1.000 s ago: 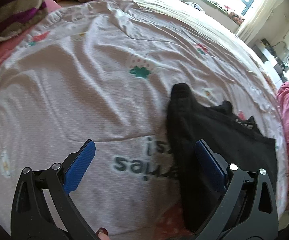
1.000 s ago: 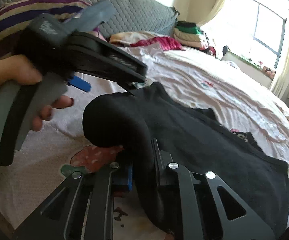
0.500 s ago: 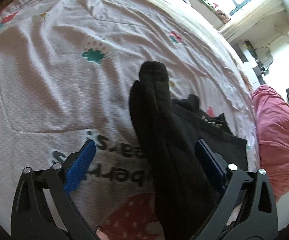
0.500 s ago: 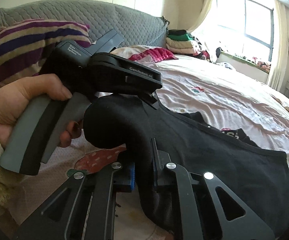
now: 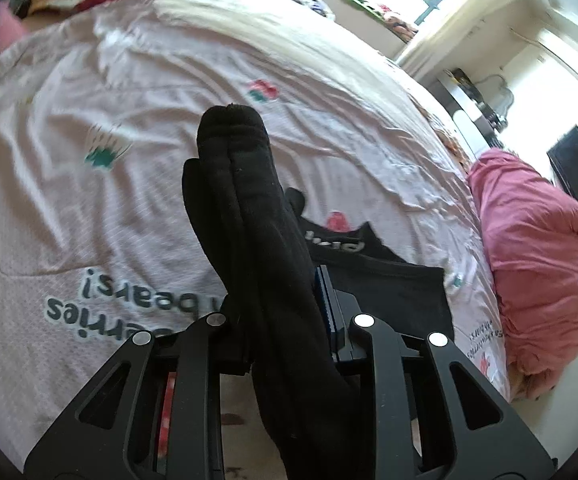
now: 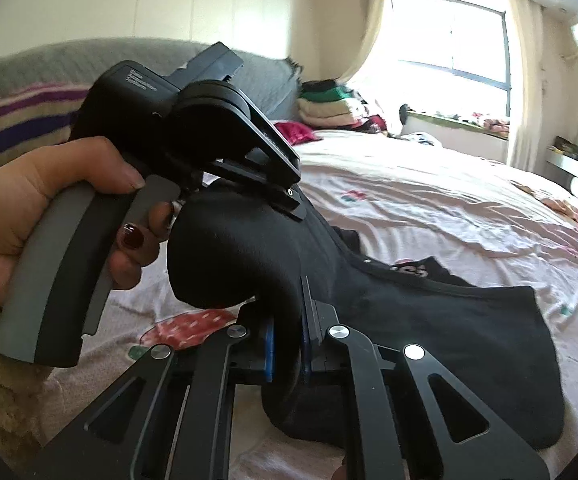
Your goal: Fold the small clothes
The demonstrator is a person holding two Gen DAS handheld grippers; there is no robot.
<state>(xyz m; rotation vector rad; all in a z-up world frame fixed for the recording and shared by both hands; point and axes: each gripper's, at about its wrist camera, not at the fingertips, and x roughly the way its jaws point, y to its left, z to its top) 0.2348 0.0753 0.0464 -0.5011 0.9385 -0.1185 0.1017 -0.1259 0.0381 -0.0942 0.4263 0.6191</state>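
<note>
Left gripper [image 5: 285,312] has clamped the black garment [image 5: 249,216]; right gripper [image 6: 289,336] pinches it too.

The pink bedsheet [image 5: 137,216] carries large dark-green print, seen upside down from the left wrist: "…rries" and "bears!", just left of the black garment [image 5: 257,248]. Smaller print on the sheet's edge, right of that garment, is too small to read. White letters on the garment's band [image 6: 411,270] show only as partial strokes. Small lettering on the left gripper's body [image 6: 139,80] is blurred, unreadable.
</note>
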